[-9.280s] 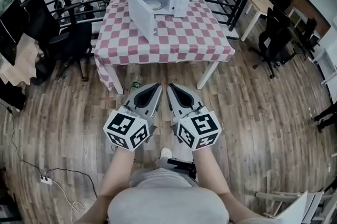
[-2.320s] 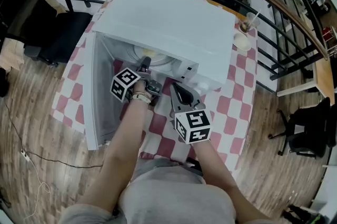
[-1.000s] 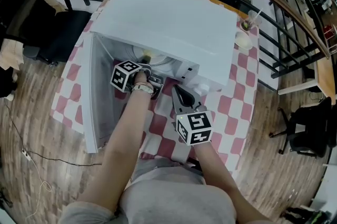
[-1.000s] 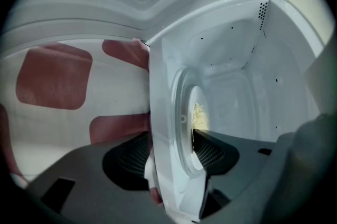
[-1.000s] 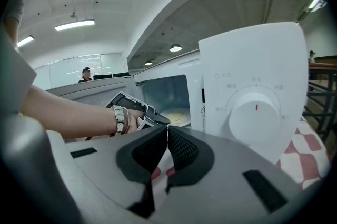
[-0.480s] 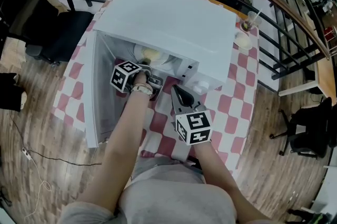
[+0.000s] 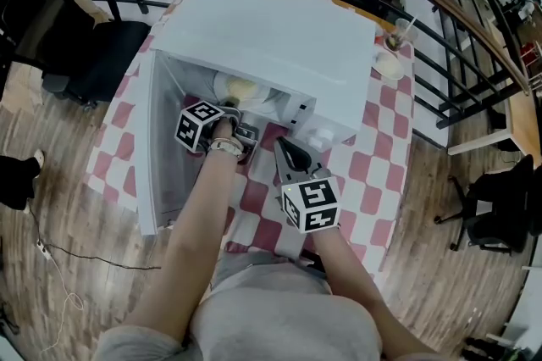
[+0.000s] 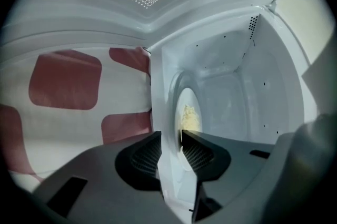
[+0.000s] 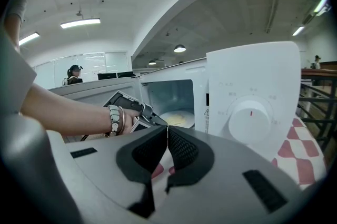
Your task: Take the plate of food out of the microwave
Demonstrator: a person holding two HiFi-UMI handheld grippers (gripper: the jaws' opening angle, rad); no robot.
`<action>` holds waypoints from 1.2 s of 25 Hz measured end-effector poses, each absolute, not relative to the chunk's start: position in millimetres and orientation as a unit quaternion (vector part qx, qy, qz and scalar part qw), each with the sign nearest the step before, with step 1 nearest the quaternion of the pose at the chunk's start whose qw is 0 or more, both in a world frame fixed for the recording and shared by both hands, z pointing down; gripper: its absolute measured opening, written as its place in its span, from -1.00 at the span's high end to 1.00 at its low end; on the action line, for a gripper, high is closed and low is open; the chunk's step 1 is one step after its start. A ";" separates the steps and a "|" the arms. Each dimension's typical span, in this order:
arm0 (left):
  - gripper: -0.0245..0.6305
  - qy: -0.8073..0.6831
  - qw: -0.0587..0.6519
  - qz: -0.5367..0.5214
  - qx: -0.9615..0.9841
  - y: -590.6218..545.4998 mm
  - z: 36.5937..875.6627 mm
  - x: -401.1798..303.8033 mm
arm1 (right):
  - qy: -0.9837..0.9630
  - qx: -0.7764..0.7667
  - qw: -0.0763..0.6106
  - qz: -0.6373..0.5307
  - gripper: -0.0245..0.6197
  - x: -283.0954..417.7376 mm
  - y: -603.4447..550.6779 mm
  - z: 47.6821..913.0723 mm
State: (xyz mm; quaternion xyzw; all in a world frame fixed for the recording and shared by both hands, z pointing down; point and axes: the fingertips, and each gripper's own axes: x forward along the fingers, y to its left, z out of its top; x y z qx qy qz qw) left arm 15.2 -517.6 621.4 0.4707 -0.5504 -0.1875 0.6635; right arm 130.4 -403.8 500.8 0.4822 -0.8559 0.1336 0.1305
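Note:
A white microwave (image 7: 271, 33) stands on the red-checked table (image 7: 381, 147) with its door (image 7: 157, 156) swung open to the left. Inside lies a white plate (image 7: 246, 88) of yellow food (image 8: 188, 112). My left gripper (image 7: 230, 107) reaches into the opening, turned on its side. Its jaws are closing, the plate's white near rim (image 8: 171, 165) fills the gap, and both pads touch it. My right gripper (image 7: 282, 146) hangs over the table before the control panel (image 9: 250, 118), shut and empty. From there I see the left gripper (image 9: 152, 116) at the plate (image 9: 176, 119).
A cup with a straw (image 7: 396, 36) and a small white dish (image 7: 389, 65) sit at the table's back right corner. A metal railing (image 7: 457, 29) runs behind the table. A black chair (image 7: 93, 46) stands left of it. Wooden floor surrounds the table.
The left gripper has pushed slightly deeper into the microwave opening, and more of the plate and food now shows. The right gripper has barely moved.

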 end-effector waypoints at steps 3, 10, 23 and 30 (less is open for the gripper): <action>0.56 -0.548 0.657 -0.193 0.481 -516.0 620.1 14.5 | -0.856 0.483 0.133 0.132 0.84 131.2 -402.8 502.5; 0.80 -0.537 0.651 -0.215 0.491 -517.4 611.0 15.1 | -0.857 0.480 0.136 0.128 0.84 129.6 -399.6 502.3; 0.86 -0.518 0.649 -0.253 0.497 -504.4 597.3 17.5 | -0.856 0.484 0.132 0.122 0.84 131.0 -391.7 494.3; 0.88 -0.507 0.643 -0.279 0.501 -498.1 588.8 20.6 | -0.856 0.488 0.127 0.116 0.84 133.9 -385.1 488.6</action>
